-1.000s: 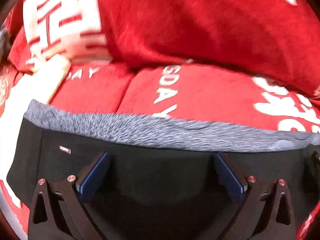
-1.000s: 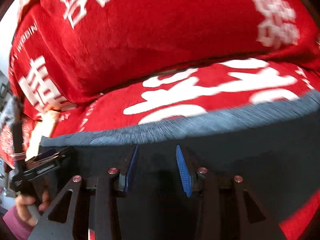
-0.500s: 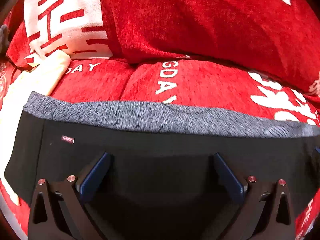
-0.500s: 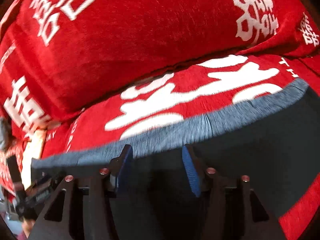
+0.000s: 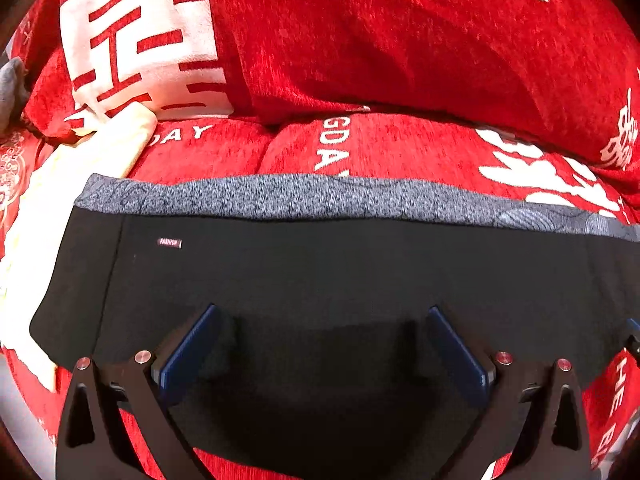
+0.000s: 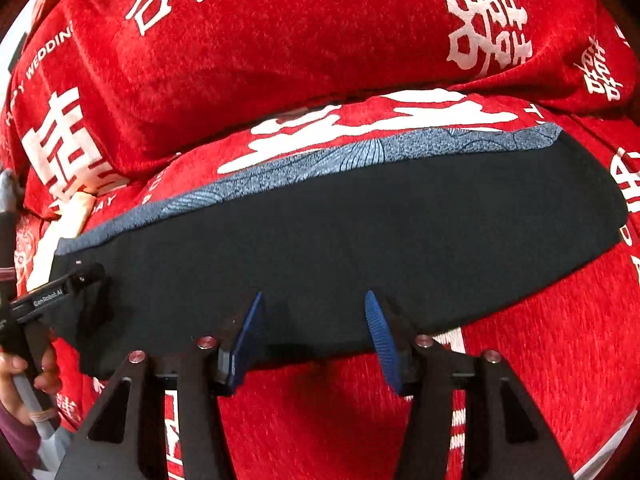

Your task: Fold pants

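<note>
Both the left tool [image 5: 320, 352] and the right tool [image 6: 316, 336] hang open and empty over the black pants [image 5: 320, 264], which lie flat on the red sofa cushion [image 5: 400, 148]. Next, pinch the near edge evenly and fold toward the grey waistband [image 5: 320, 196].

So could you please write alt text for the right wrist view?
Folded black pants with a grey patterned waistband lie on a red sofa cover printed with white characters. The right claw hangs open over their near edge, and the left claw reaches in beside them.
</note>
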